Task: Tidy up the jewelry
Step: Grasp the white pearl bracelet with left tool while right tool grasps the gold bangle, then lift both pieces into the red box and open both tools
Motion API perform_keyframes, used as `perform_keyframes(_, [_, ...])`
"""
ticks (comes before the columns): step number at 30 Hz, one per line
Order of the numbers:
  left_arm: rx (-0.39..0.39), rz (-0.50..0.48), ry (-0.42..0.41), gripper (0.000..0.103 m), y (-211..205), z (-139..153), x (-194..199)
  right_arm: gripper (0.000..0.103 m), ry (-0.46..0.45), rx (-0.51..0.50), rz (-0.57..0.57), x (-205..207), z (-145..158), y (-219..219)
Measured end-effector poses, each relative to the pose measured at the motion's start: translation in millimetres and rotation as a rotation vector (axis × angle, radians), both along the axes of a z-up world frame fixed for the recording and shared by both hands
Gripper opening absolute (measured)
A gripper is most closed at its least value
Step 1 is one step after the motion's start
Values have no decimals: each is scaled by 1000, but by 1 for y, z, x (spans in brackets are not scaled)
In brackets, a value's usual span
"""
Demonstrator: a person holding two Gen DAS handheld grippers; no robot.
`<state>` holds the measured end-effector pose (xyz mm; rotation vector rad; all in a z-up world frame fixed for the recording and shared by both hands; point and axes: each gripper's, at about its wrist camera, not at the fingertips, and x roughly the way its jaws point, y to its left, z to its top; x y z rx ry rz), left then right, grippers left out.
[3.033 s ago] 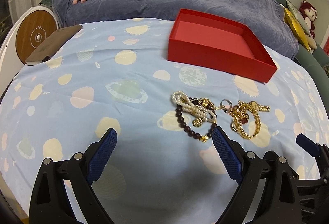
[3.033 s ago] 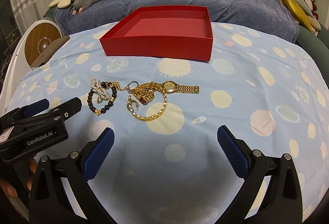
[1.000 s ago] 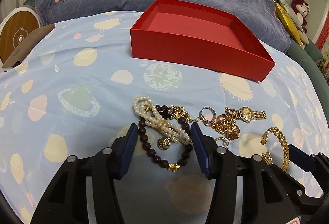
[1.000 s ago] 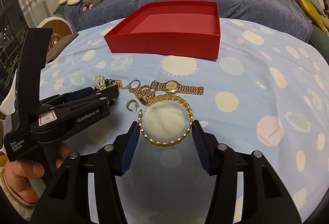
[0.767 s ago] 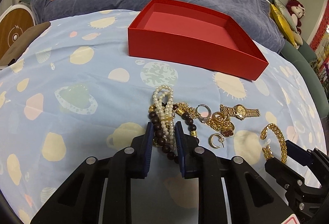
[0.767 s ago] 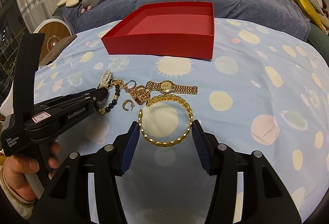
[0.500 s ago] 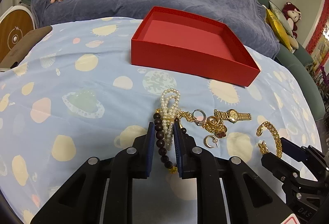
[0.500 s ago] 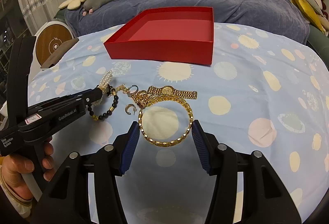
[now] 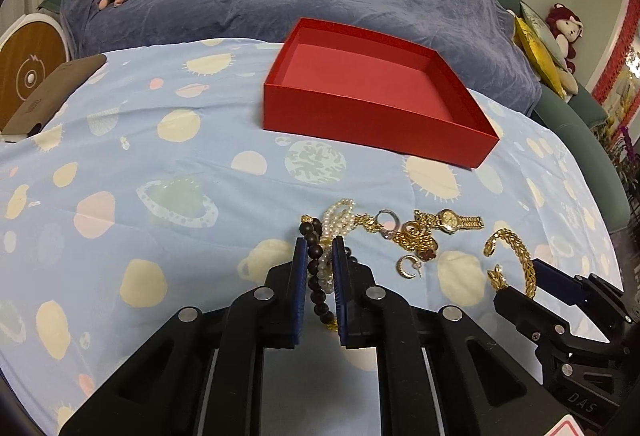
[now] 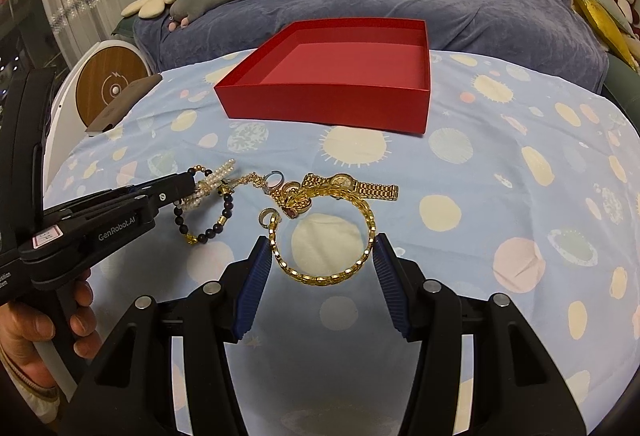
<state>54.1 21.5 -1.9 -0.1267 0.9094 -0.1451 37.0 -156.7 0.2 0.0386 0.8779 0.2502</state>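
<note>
While your left claw (image 9: 320, 268) pinches the dark bead bracelet (image 9: 317, 278) and the pearl strand (image 9: 338, 213) together, its jaws having just been closing on them, the left wrist view shows both strands lifting off the blue planet-print bedsheet (image 9: 160, 163). A second ago those jaws stood wide around the pile. The red box (image 9: 372, 91) sits empty on the far side; the gold watch (image 9: 450, 220) and hoop earring (image 9: 409, 267) lie to the right.

From the right wrist view, your right claw (image 10: 323, 262) is closed on the gold link bracelet (image 10: 324, 236), pads touching both sides, unchanged from a second ago. You are at the pick-up step. Next, I judge, carry each catch to the box, lifting slowly: a gold chain (image 10: 250, 177) looks snagged with the pearls.
</note>
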Motion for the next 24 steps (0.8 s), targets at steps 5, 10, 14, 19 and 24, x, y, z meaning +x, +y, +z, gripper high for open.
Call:
perform_keyframes(5, [23,19,-10,52,4,2,-9,51,8,-4,-1,0,-3,-1])
perform_keyframes(10, [32,-43,-30,52,-7,2,-11,51,10,-6,1,0,-4,0])
perform_keyframes(14, [33,-92,-19,38,-18,-5,-5,51,10,-7,2,0,-5,0])
perform_keyframes(19, [33,-79,27,23,-17,-21,4,51,10,-4,1,0,-4,0])
perform_keyframes(24, [20,-82,28,10,-15,-23,3,51,5,-1,0,0,-3,-2])
